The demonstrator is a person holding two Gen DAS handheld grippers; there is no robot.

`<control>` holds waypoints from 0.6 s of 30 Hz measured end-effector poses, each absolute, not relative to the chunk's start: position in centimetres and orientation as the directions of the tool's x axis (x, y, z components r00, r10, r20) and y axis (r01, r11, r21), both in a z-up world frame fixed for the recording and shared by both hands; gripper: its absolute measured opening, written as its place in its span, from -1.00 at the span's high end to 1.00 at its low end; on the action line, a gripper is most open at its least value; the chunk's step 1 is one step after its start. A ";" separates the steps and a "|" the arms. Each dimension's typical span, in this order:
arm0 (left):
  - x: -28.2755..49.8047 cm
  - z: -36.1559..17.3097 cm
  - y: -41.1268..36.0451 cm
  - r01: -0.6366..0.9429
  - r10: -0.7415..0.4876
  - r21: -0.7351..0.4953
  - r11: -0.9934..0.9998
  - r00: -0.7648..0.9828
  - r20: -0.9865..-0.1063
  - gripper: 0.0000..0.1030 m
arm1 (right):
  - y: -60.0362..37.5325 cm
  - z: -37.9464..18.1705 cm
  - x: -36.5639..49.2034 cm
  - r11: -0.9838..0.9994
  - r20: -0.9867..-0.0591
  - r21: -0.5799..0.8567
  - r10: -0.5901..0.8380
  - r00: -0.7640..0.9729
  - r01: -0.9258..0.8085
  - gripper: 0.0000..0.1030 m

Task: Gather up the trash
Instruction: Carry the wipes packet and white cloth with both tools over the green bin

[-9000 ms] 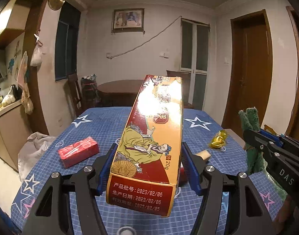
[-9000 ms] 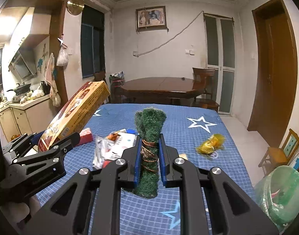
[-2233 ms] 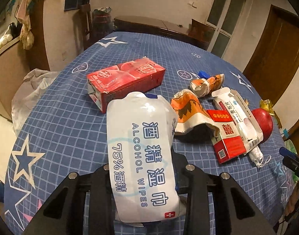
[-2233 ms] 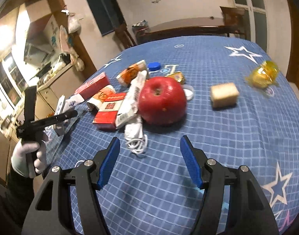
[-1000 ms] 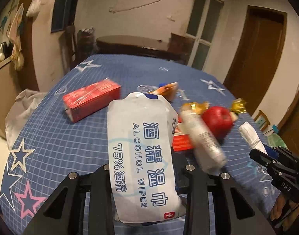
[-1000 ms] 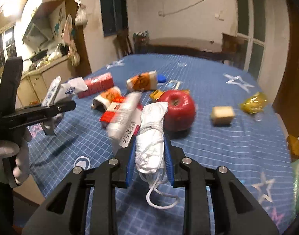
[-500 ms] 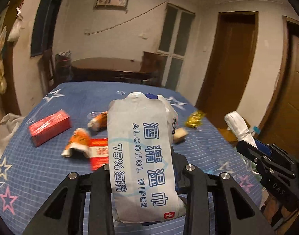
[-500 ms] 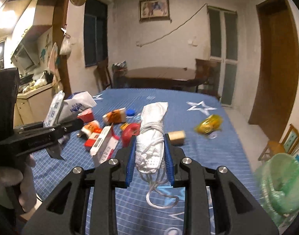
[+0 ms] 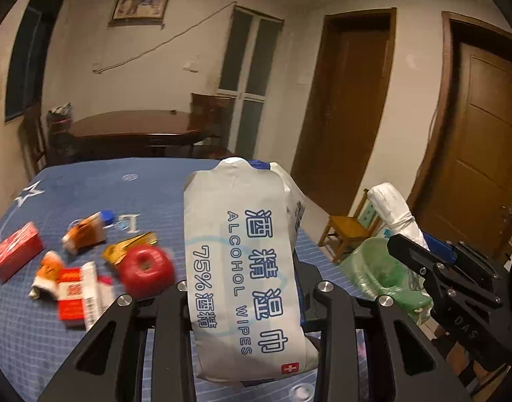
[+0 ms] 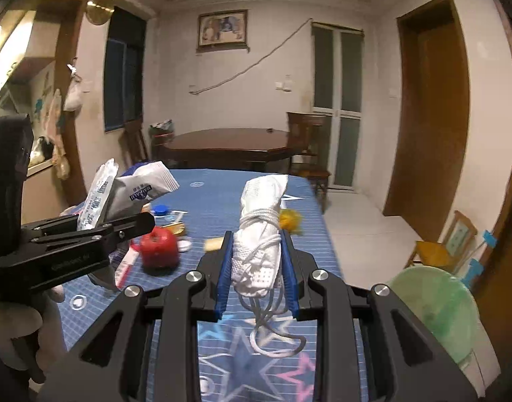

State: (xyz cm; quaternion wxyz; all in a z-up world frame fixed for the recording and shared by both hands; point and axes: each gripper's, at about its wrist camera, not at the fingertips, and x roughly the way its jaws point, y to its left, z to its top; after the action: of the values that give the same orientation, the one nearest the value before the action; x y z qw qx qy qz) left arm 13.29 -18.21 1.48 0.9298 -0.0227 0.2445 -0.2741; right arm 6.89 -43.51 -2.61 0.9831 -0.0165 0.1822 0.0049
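While the left gripper [image 9: 249, 288] stays clamped on the alcohol wipes pack [image 9: 245, 264] at centre frame, the right gripper [image 10: 257, 268] pinches a white bundle [image 10: 259, 231] wound with cord. Green-lined trash bin [image 10: 433, 308] sits lower right; red apple [image 9: 147, 269] lies on the blue tablecloth [image 9: 88, 181], left of centre.

- The right gripper [image 10: 256, 268] clamps a rolled white mask [image 10: 259, 231] above the blue table [image 10: 222, 187].
- Left of the mask, the left gripper [image 10: 122, 224] grips a wipes packet [image 10: 98, 201].
- A red apple [image 10: 159, 246] lies between.
- A green-lined bin [image 10: 436, 311] stands right of the mask.
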 end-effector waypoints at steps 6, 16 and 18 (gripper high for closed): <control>14.1 1.9 -23.6 0.561 -0.575 -0.178 0.809 0.688 -0.443 0.33 | -47.6 -2.2 6.4 0.997 -0.359 -0.041 -0.074 0.931 0.064 0.51; 15.3 1.6 -34.0 0.674 -0.664 -0.180 0.717 0.580 -0.471 0.33 | -54.6 -2.3 5.9 0.982 -0.398 -0.040 -0.187 0.898 0.187 0.51; 15.5 1.3 -36.2 0.695 -0.678 -0.180 0.696 0.553 -0.485 0.33 | -56.1 -2.4 5.9 0.978 -0.414 -0.030 -0.198 0.888 0.204 0.51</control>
State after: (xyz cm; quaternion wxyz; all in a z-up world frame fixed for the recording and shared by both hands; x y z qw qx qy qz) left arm 15.54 -36.23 1.27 0.8809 0.0163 0.2681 -0.3897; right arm 5.90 -56.10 -2.43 0.9716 0.0070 0.2124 -0.1036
